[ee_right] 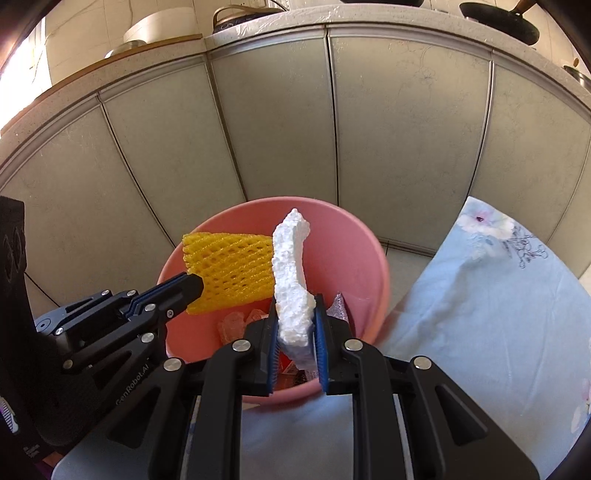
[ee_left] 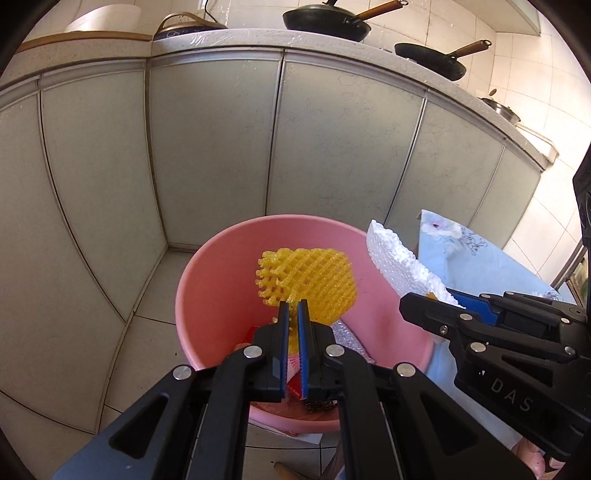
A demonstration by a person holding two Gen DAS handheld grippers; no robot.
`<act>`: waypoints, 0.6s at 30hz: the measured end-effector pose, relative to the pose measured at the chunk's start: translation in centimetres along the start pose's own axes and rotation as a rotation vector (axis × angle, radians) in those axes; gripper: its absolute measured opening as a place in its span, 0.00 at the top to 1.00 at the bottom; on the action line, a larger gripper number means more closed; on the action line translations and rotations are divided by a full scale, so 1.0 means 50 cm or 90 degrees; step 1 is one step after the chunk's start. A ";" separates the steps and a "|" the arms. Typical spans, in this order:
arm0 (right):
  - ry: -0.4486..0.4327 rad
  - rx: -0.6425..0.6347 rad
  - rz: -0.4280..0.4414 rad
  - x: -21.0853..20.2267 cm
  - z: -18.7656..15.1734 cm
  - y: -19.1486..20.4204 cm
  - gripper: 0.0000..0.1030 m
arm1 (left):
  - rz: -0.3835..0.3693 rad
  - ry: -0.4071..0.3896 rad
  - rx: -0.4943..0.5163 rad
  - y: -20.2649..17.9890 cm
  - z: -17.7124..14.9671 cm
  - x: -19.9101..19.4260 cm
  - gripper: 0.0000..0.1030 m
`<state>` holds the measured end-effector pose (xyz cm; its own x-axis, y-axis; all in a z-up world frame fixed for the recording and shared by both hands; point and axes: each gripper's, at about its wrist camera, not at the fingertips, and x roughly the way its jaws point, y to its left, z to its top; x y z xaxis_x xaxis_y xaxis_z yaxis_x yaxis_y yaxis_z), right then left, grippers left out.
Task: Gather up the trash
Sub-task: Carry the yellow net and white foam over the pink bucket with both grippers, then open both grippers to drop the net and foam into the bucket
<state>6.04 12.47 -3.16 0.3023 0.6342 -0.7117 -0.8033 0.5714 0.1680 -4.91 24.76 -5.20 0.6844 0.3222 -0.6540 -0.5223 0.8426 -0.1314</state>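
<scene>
1. Looking along the left wrist view, the left tongs [ee_left: 293, 308] were clamped on the lower edge of a yellow foam net [ee_left: 308, 282], which stood up over the open mouth of a pink bucket [ee_left: 207, 280]. Down inside the bucket lay a red wrapper [ee_left: 255, 332] and a piece of bubble wrap [ee_left: 349, 338]. At the right, the right tongs [ee_left: 430, 301] came in from the side, gripping a white foam slab [ee_left: 397, 264] just beside the bucket's right rim. A pale blue flowered cloth [ee_left: 480, 258] lay behind them. Grey cabinet doors [ee_left: 207, 147] stood behind the bucket, and two black pans [ee_left: 327, 20] sat on the desk [ee_left: 229, 35] above.

2. Seen from the right wrist view, the right tongs [ee_right: 295, 314] were closed on the white foam slab [ee_right: 291, 266], which rose upright over the pink bucket [ee_right: 351, 251]. The left tongs [ee_right: 194, 284] reached in from the left, pinching the corner of the yellow foam net [ee_right: 231, 271] above the bucket's left side; the net and the slab appeared to touch. Clear crumpled plastic [ee_right: 236, 325] lay in the bucket, and the flowered cloth [ee_right: 491, 314] spread out at the right.
</scene>
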 end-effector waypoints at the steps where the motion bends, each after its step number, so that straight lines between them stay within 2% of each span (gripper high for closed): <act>1: 0.004 0.002 0.002 0.007 0.002 0.001 0.84 | 0.003 0.003 -0.001 0.002 0.000 0.005 0.96; 18: 0.049 0.024 0.010 0.074 0.011 0.003 0.84 | 0.016 0.045 -0.030 0.029 -0.020 0.063 0.96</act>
<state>7.33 15.18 -5.39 0.2484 0.6013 -0.7594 -0.7871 0.5823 0.2036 -4.01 26.56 -8.19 0.6347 0.3099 -0.7079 -0.5627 0.8132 -0.1485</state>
